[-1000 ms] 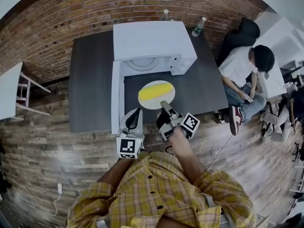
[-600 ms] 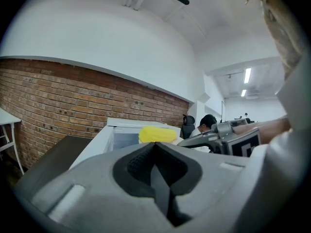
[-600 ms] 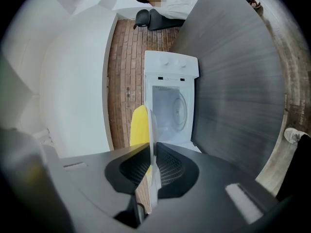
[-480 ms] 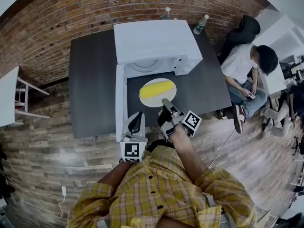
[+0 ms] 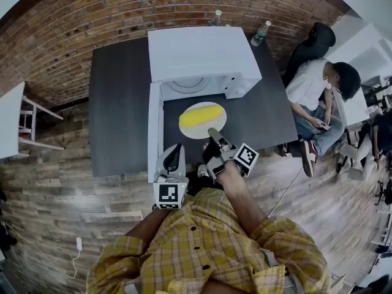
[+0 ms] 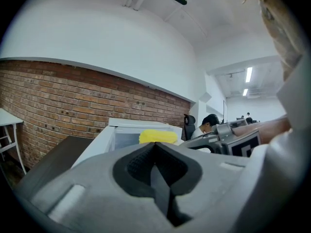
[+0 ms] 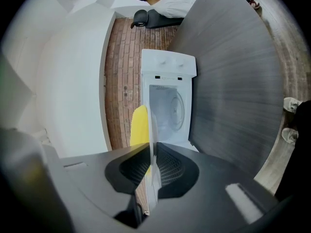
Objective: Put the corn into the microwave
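Note:
A yellow corn cob (image 5: 201, 114) lies on a white plate (image 5: 211, 128) held over the dark table (image 5: 119, 103), in front of the open white microwave (image 5: 199, 54). My right gripper (image 5: 213, 133) is shut on the plate's near rim. In the right gripper view the plate (image 7: 152, 130) stands edge-on between the pads, with the corn (image 7: 140, 125) on its left and the microwave cavity (image 7: 170, 106) behind. My left gripper (image 5: 173, 154) is shut with nothing in it, beside the near end of the swung-open door (image 5: 153, 127). The left gripper view shows the corn (image 6: 158, 136) ahead.
Two bottles (image 5: 214, 17) (image 5: 258, 34) stand behind the microwave. A person (image 5: 318, 90) sits at the right of the table beside a black chair (image 5: 315, 41). A white table (image 5: 9, 115) stands at the far left. A glass turntable (image 5: 187, 84) lies inside the cavity.
Both grippers shifted slightly early in the second, the plate with corn staying in the right one. Over the last half second nothing visibly moved.

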The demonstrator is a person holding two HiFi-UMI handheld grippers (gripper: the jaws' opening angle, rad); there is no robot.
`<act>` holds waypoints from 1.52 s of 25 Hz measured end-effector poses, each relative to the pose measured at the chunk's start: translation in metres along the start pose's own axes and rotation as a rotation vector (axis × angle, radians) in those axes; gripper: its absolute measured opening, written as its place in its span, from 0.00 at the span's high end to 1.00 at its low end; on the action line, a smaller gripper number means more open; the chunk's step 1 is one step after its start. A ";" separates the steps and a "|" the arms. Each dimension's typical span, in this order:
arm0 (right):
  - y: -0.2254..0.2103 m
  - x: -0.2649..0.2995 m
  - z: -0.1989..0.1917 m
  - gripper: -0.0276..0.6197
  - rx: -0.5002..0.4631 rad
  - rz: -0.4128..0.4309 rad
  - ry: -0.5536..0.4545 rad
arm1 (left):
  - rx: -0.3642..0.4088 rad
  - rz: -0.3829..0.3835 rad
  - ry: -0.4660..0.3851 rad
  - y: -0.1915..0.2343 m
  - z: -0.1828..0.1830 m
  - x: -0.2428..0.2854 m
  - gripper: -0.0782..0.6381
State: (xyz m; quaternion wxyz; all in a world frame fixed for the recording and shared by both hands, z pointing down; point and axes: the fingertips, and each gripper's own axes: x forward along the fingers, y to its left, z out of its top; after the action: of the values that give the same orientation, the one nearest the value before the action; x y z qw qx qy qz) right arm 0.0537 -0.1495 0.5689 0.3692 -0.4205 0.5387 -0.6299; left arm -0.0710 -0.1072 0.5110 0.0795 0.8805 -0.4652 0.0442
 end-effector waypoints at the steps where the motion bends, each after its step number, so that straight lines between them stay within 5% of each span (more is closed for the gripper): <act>1: 0.000 0.002 0.002 0.90 0.003 0.001 0.006 | 0.004 0.005 0.002 -0.001 0.001 0.001 0.89; 18: 0.001 0.010 0.035 0.90 0.007 -0.004 0.104 | 0.011 0.044 -0.007 -0.044 0.010 0.022 0.89; 38: -0.019 0.046 0.064 0.90 0.011 -0.030 0.133 | 0.019 0.074 -0.006 -0.038 0.010 0.059 0.89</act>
State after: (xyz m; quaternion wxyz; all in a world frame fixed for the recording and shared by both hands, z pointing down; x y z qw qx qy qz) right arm 0.0953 -0.2121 0.5981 0.3252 -0.3836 0.5523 -0.6649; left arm -0.0060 -0.1360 0.5064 0.0681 0.8636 -0.4971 0.0487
